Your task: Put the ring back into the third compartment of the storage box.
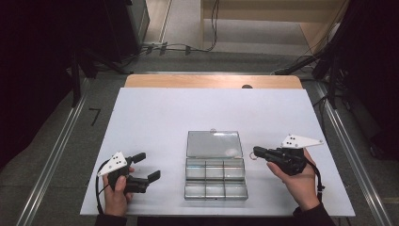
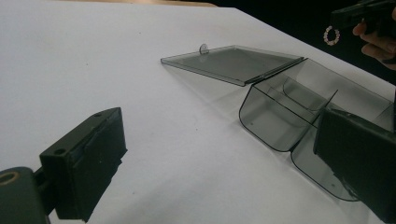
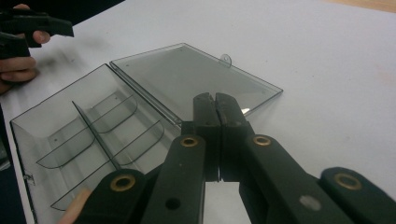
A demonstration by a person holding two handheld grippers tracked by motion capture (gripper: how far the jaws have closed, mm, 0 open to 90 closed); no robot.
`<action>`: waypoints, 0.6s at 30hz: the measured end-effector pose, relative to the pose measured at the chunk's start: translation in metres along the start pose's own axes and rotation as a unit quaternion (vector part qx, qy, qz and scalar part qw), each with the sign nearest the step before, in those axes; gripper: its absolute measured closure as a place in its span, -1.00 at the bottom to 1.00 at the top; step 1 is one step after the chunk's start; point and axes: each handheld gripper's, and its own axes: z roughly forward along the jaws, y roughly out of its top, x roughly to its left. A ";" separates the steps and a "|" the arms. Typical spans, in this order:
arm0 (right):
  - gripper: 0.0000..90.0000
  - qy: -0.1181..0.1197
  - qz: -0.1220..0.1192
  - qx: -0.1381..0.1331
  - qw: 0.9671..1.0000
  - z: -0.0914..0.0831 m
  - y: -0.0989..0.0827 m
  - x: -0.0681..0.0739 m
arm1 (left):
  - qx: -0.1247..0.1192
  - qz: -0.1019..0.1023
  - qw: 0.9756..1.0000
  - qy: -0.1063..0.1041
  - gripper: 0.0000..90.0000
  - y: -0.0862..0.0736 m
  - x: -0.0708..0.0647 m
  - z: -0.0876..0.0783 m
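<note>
Open clear box between two hand-held tongs

The clear plastic compartment box (image 1: 216, 176) lies lid-open on the white worktop (image 1: 155, 117); left tongs (image 1: 147, 165) spread, right tongs (image 1: 255, 151) pressed together (pinching a small beaded ring (image 2: 331, 35)).

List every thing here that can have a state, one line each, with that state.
compartment box: open, compartments empty, flat on the table.
lid: swung fully back, lying behind the box.
left gripper: open, nothing between the jaws.
right gripper: shut, a small beaded ring hanging at its tip.
</note>
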 end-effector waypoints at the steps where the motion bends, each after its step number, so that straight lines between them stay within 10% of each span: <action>1: 0.93 0.001 -0.001 0.000 1.000 0.000 0.000 0.001 | 0.000 0.000 1.000 0.000 -0.97 0.000 0.000 0.000; 18: 0.93 0.018 -0.012 0.005 1.000 0.007 0.002 0.012 | 0.000 0.001 1.000 0.002 -0.97 0.000 0.000 0.000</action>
